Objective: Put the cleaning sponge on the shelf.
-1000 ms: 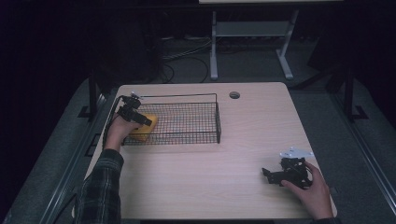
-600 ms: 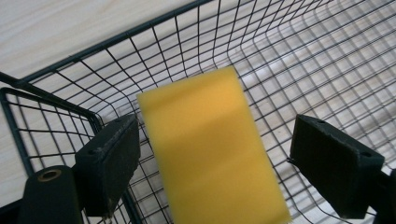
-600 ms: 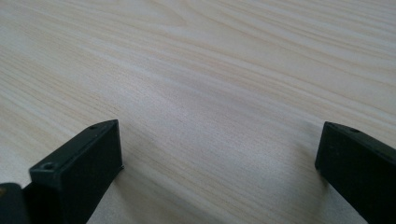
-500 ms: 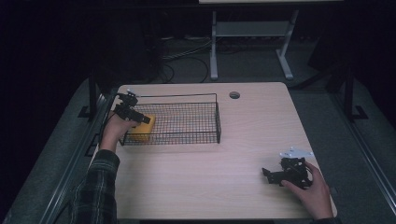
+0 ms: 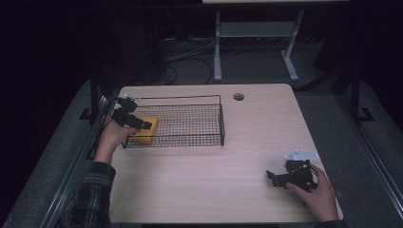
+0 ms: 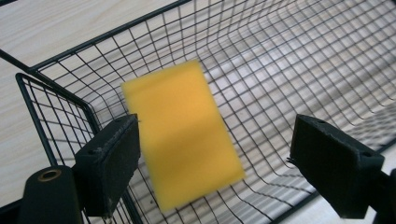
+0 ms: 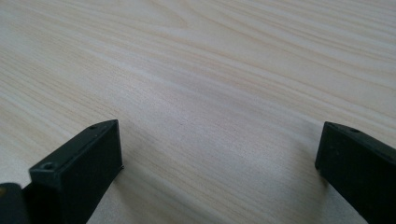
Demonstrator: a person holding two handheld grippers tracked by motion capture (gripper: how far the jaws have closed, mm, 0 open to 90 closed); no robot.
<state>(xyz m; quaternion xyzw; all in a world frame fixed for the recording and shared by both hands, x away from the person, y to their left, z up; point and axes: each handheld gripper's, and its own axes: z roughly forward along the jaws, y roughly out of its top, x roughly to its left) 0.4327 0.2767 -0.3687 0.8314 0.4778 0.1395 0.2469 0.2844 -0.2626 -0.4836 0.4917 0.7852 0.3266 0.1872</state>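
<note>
Yellow sponge point(image 6: 182, 135) lies flat in the left end of the wire basket point(image 5: 190, 124). Left gripper point(image 6: 219, 158) hovers above it, fingers wide apart, gripping nothing. Right gripper point(image 5: 272, 176) on the tabletop point(image 5: 214, 180), fingers open, empty.

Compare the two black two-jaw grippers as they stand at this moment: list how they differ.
The left gripper hangs over the left end of the black wire basket, above the yellow rectangular sponge lying inside; the right gripper sits low over the bare light wooden table near its front right corner. The left one points toward the basket, the right one toward the table's left. Both have open jaws holding nothing.
</note>
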